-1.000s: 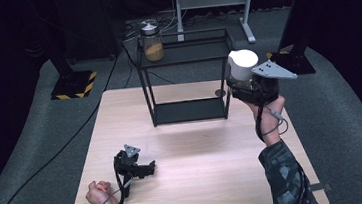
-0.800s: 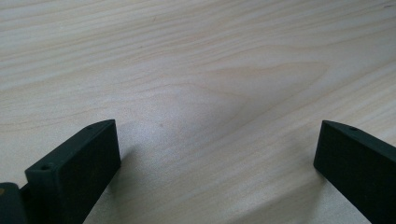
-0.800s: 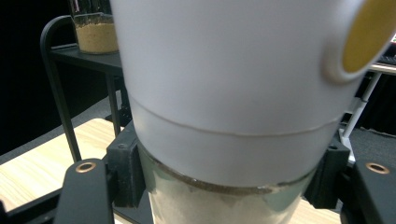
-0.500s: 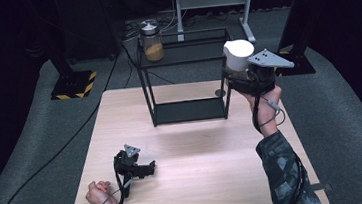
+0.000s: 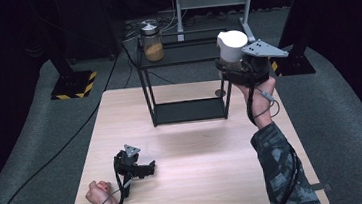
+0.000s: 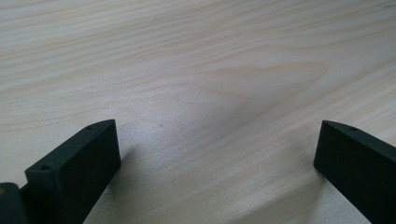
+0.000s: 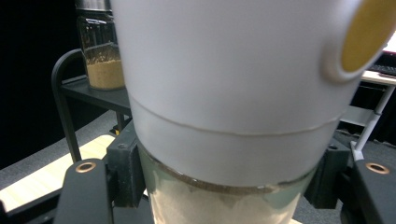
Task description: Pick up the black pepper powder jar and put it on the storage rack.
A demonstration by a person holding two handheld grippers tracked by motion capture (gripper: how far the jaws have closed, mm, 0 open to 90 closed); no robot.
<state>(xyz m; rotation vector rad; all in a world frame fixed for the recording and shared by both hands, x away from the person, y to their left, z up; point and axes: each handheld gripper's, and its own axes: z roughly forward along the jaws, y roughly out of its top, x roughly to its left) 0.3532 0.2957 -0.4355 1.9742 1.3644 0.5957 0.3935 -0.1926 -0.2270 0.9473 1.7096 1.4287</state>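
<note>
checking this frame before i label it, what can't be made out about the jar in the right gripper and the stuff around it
- White-lidded jar, right gripper view: its base is cut off by the bottom edge; its contents show as a pale band.
- Same jar, high view: the glass body is hidden by the right gripper.
- Second jar on the black shelf: too small to identify its tan filling.
- Left gripper: jaw tips too small; the left gripper view shows them apart.
</note>
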